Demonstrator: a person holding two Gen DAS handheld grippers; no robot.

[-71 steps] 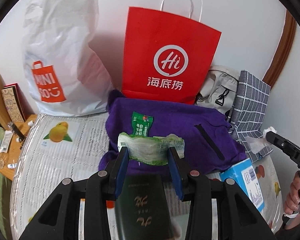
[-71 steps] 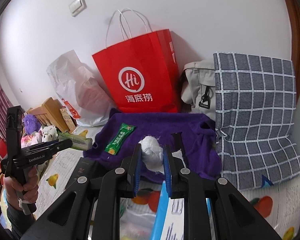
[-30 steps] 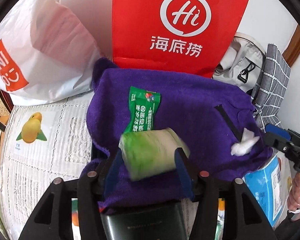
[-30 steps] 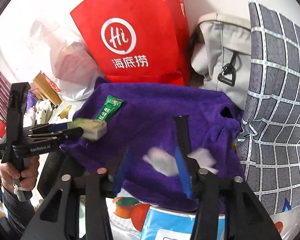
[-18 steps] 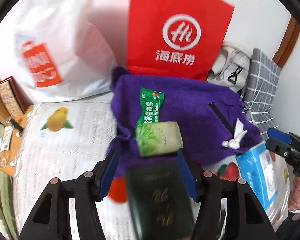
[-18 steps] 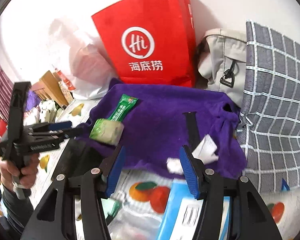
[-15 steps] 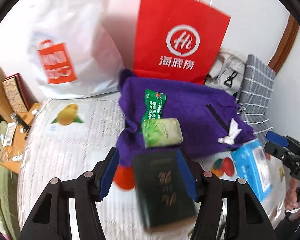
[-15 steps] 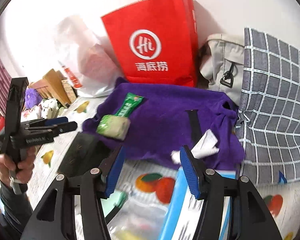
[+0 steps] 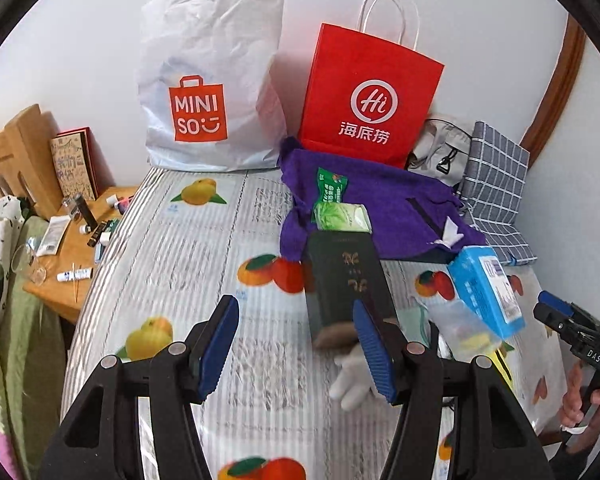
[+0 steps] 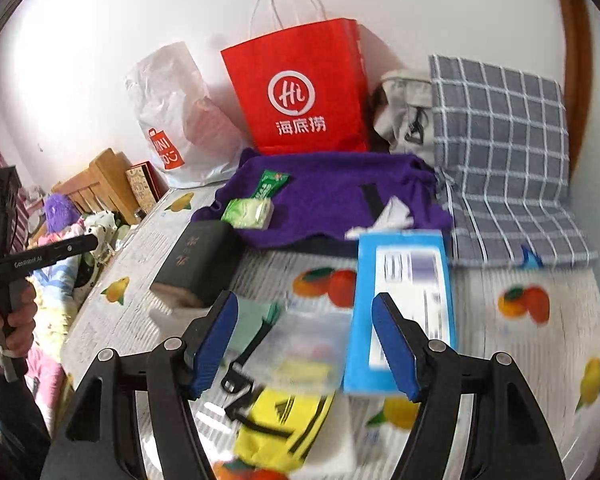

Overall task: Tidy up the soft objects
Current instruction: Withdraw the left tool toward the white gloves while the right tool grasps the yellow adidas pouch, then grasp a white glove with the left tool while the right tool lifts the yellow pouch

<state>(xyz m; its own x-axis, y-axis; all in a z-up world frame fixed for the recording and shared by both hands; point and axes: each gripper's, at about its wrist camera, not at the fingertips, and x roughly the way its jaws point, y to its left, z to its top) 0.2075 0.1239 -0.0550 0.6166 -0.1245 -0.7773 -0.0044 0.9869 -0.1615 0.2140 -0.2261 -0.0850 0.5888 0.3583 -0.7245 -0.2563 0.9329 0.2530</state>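
A purple cloth (image 9: 384, 204) lies spread at the back of the table; it also shows in the right wrist view (image 10: 332, 204). On it rest a green tissue pack (image 9: 342, 218) (image 10: 248, 213), a green sachet (image 9: 332, 190) (image 10: 272, 186) and a crumpled white tissue (image 9: 450, 236) (image 10: 384, 216). My left gripper (image 9: 296, 348) is open and empty, pulled back over the table. My right gripper (image 10: 304, 340) is open and empty above clutter at the table's front.
A dark green box (image 9: 346, 280), a blue box (image 9: 486, 292), a clear bag (image 10: 308, 344) and a yellow item (image 10: 284, 428) lie on the fruit-print tablecloth (image 9: 188, 264). A red paper bag (image 9: 370, 96), white Miniso bag (image 9: 208, 80) and checked cushion (image 10: 500, 152) line the wall.
Both grippers let go: the tissue pack and the white tissue now lie on the purple cloth. Both grippers opened and drew back toward the table's front.
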